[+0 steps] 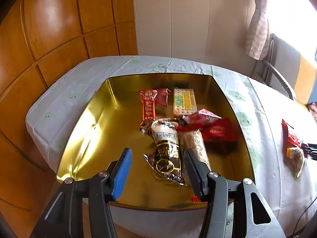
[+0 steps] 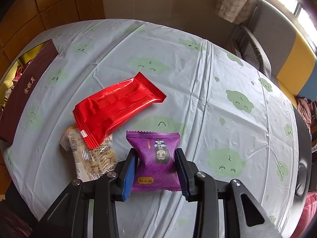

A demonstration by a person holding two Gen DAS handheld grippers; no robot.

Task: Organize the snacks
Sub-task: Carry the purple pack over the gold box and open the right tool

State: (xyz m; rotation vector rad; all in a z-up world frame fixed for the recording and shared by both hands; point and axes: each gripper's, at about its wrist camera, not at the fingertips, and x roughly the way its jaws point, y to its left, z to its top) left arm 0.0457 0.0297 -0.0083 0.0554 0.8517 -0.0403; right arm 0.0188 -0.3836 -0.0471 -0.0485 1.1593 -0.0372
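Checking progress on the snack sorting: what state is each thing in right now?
Gold tin: open, holding several snacks.
Left tongs: open, empty, above the tin.
Right tongs: shut on the purple packet.
Red packet: sealed, on the tablecloth, overlapping the clear packet.

The clothed table [image 2: 198,83] bears a gold tin [image 1: 95,119], a red packet [image 2: 116,107] and a clear pack [image 2: 93,158].

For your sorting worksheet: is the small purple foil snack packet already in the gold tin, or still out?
Out. The purple foil snack packet lies on the cloud-print tablecloth, pinched between the right tongs.
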